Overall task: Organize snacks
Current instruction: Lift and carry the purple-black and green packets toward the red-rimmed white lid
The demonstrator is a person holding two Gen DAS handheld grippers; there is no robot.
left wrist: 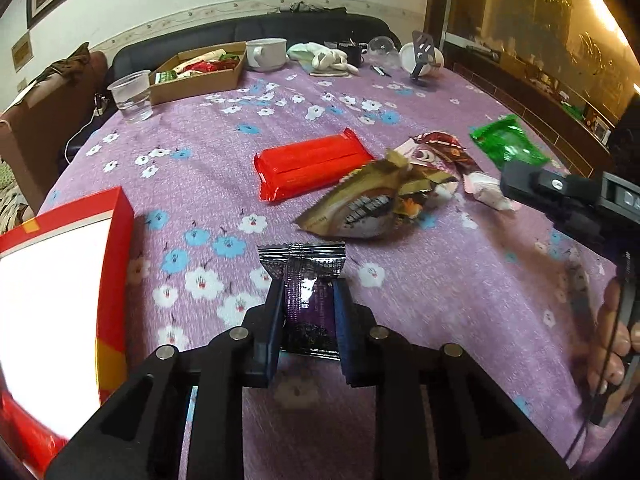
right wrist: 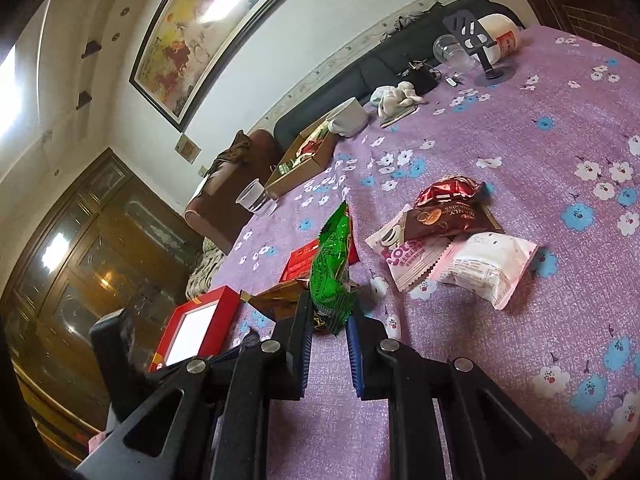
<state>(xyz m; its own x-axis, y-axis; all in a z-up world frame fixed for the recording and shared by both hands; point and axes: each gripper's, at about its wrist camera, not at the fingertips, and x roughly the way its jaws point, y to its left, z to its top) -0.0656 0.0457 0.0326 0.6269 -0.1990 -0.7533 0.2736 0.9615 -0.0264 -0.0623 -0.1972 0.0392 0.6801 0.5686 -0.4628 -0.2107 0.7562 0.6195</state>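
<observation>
Between left fingers (left wrist: 276, 316), purple packet (left wrist: 306, 300)

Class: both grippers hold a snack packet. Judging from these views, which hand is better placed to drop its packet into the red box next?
Left, probably. The left gripper grips the purple packet right beside the red box; the right gripper, with the green packet, sits farther off.
</observation>
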